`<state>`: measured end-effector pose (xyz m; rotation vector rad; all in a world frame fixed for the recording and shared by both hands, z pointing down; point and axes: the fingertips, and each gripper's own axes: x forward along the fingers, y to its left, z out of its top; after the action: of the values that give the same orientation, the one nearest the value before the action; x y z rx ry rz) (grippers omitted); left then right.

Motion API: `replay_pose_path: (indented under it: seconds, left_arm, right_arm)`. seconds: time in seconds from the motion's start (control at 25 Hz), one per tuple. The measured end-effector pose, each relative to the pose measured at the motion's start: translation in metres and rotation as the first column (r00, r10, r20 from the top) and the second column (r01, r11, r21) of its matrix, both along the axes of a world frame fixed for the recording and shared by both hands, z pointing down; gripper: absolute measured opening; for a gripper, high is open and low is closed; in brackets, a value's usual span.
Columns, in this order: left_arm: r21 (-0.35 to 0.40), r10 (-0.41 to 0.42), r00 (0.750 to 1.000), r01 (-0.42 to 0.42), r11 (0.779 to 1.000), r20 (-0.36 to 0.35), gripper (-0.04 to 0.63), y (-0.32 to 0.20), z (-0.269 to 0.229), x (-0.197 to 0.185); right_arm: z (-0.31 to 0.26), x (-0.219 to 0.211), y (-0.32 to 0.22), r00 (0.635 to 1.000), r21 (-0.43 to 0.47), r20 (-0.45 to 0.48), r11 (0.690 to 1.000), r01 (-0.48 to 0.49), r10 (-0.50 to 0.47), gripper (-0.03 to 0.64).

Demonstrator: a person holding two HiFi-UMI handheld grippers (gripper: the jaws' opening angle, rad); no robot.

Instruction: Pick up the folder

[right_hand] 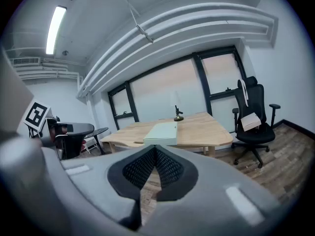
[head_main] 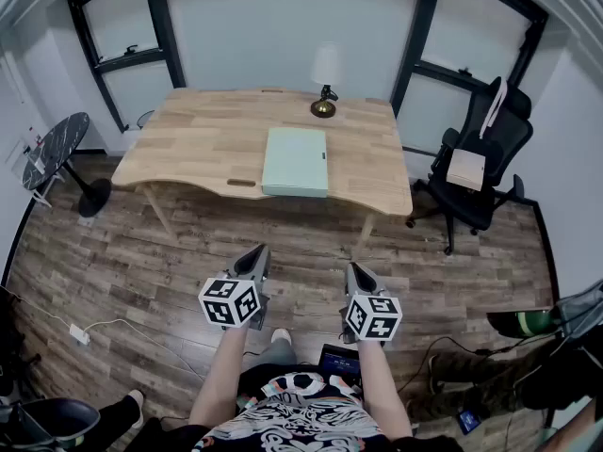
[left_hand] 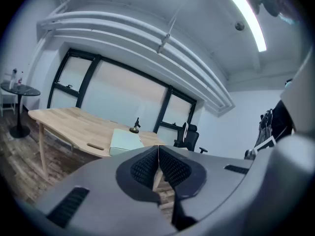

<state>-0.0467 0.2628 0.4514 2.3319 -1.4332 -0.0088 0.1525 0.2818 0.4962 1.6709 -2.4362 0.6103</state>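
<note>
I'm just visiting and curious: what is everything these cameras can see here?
desk: one, light wood, room's middle.
folder: one, pale green, flat on the desk's front part.
lamp: one, white shade, brass base, desk's back edge.
office chair: one, black, right of the desk.
box: one, tan, on the chair.
round table: one, dark, left of the desk.
left gripper: one, grey, shut, empty, short of the desk.
right gripper: one, grey, shut, empty, alongside.

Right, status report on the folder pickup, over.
Left gripper and right gripper shut, empty, short of the desk. Folder flat at its near edge, untouched. Nothing in between.
</note>
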Motion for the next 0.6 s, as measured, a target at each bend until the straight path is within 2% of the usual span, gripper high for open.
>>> replay_pose_path:
  seconds: [0.12,0.24,0.36,0.52,0.6]
  left_arm:
    - [-0.013,-0.015,0.999,0.015,1.0,-0.039,0.009,0.007,-0.002,-0.011]
    - [-0.015,-0.034,0.999,0.034,0.999,-0.024,0.008,0.011,-0.001,-0.016]
    - [0.015,-0.043,0.999,0.043,0.999,-0.005,0.008,0.014,-0.007,-0.017]
    - [0.009,-0.043,0.999,0.043,0.999,0.001,0.008,0.012,-0.005,-0.017]
    - [0.005,-0.04,0.999,0.04,0.999,-0.004,0.008,0.01,-0.004,-0.016]
  right_arm:
    - [0.0,-0.008,0.013,1.0,-0.001,-0.009,1.0,0.003,-0.003,0.006]
    - [-0.001,-0.013,0.019,1.0,0.003,-0.018,1.0,0.012,-0.012,0.006]
    - [-0.006,-0.011,0.022,1.0,0.018,-0.013,1.0,0.013,-0.012,0.006]
    - [-0.023,-0.014,0.023,0.996,0.093,0.074,0.995,0.04,-0.047,0.006]
    - [-0.033,-0.015,0.022,0.998,0.157,0.032,0.986,0.051,-0.057,0.006]
